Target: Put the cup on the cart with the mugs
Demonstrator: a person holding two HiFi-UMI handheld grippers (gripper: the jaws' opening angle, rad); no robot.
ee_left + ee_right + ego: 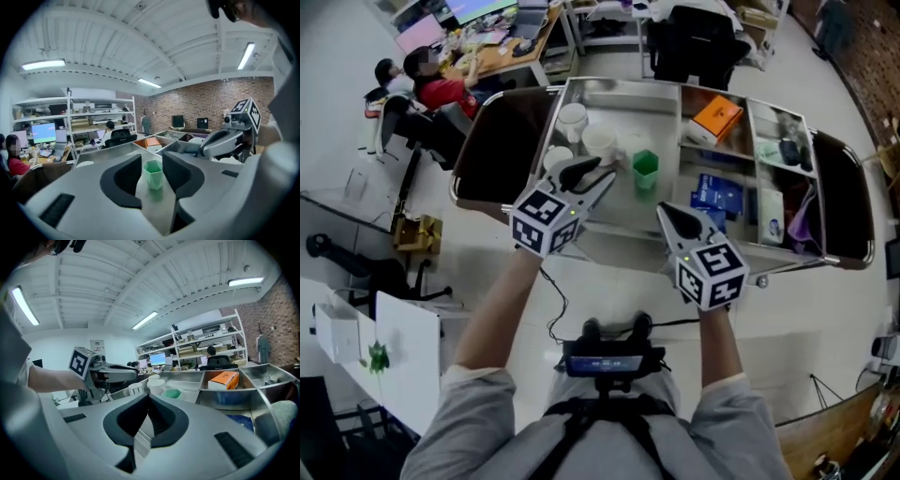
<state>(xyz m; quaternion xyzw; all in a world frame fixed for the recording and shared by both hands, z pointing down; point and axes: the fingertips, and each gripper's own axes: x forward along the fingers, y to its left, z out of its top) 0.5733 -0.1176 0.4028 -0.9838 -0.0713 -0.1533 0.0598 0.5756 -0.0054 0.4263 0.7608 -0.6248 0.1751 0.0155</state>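
1. From where I stand, the placing looks all but done. The green cup (153,174) stands upright on the floor of the cart (623,84), in the same compartment as the white mugs (600,141) and just to their right.
2. The left gripper (151,157) points straight at the cup with its jaws partly apart. The cup shows in the gap just past the tips, and neither pad seems to press on it, so I take it as let go (the gap on either side is slim, mind).
3. The right gripper (146,397) hangs over the near edge of the cart with its jaws closed together and nothing between them. It has no part in this step.
4. As I judge it, the next move is to draw the left gripper straight back along its own line. The tips must stay level and clear so that neither one clips the cup's rim and tips it toward the mugs.
5. The count:
   - one green cup
   - three white mugs, set close together in the left compartment
   - two grippers
   - one orange box (717,117) in the next compartment over
   - some blue packets further right, which I can't number
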